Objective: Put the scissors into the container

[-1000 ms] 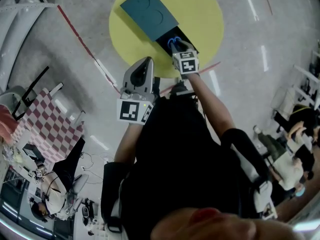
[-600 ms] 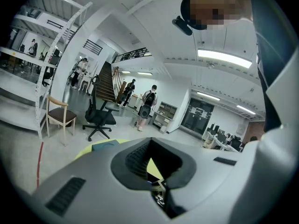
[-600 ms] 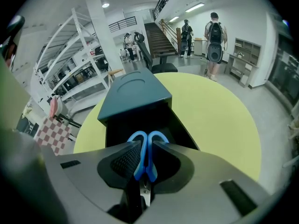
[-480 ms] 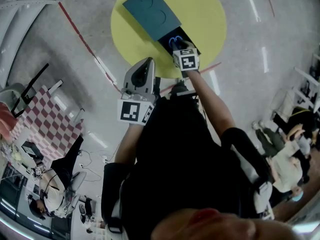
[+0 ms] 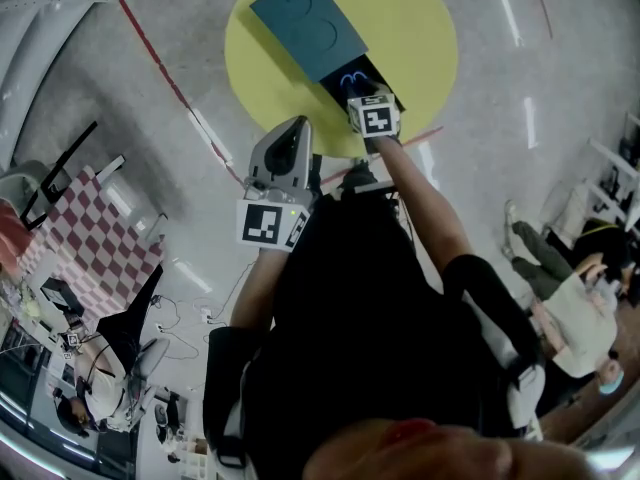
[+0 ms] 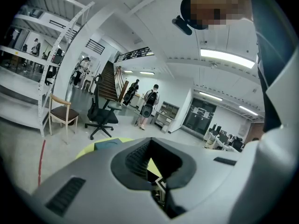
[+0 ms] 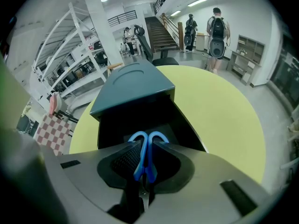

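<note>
A dark teal container [image 5: 305, 26] lies on a round yellow table [image 5: 420, 28], its black open end [image 5: 345, 73] facing me. My right gripper [image 5: 362, 93] hovers at that opening, shut on blue-handled scissors [image 5: 352, 80]. In the right gripper view the scissors [image 7: 144, 157] stand upright between the jaws of the right gripper [image 7: 145, 146], handle loops pointing into the container [image 7: 132, 90]. My left gripper [image 5: 290, 128] hangs back near my body, off the table's near edge. Its jaws meet with nothing between them in the left gripper view [image 6: 150, 143].
A red tape line [image 5: 170, 83] crosses the floor left of the table. A checked cloth [image 5: 95, 248] and desks lie at the far left, and seated people [image 5: 570, 288] at the right. An office chair [image 6: 103, 115] and a wooden chair [image 6: 60, 115] stand beyond the table.
My right gripper has edged slightly forward with the scissors toward the container's opening. The left gripper has stayed where it was.
</note>
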{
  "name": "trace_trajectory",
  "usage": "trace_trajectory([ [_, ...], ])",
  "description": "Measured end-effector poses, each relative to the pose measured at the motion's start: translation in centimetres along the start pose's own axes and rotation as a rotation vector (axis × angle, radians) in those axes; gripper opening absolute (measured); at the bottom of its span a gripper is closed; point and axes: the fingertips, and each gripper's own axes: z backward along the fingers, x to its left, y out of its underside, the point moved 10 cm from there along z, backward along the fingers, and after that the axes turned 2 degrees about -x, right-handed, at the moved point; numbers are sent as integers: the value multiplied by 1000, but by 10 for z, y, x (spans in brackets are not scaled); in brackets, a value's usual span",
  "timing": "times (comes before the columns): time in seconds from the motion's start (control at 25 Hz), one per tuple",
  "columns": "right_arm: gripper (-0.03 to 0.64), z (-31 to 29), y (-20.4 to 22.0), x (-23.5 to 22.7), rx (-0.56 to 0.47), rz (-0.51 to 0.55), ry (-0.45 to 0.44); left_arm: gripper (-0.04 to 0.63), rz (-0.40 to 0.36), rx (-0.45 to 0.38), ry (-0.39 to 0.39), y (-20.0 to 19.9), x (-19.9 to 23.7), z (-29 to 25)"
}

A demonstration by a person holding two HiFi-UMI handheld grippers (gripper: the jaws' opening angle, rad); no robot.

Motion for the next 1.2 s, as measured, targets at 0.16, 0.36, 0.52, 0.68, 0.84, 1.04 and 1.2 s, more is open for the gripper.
trace_trajectory([
  [0.16,77,-2,0,0,2,15,0,-3,2,-2,-9,1,2,2],
  [0.36,77,-2,0,2,9,8,-2,-3,7,-5,-12,2,1,4],
  [0.52,78,-3,0,1,2,19,2,-3,-16,3,-2,6,0,6],
  [0.68,78,-1,-1,2,-13,21,1,-3,-10,2,-7,6,-4,9],
  [0.84,78,3,-3,1,-30,19,1,-3,-5,-11,-11,6,-7,10],
  [1.04,78,10,-4,2,-47,16,-8,-3,-40,-7,1,10,-12,15],
  [1.2,77,23,-4,2,-77,12,-8,-3,-41,-20,1,8,-22,20],
])
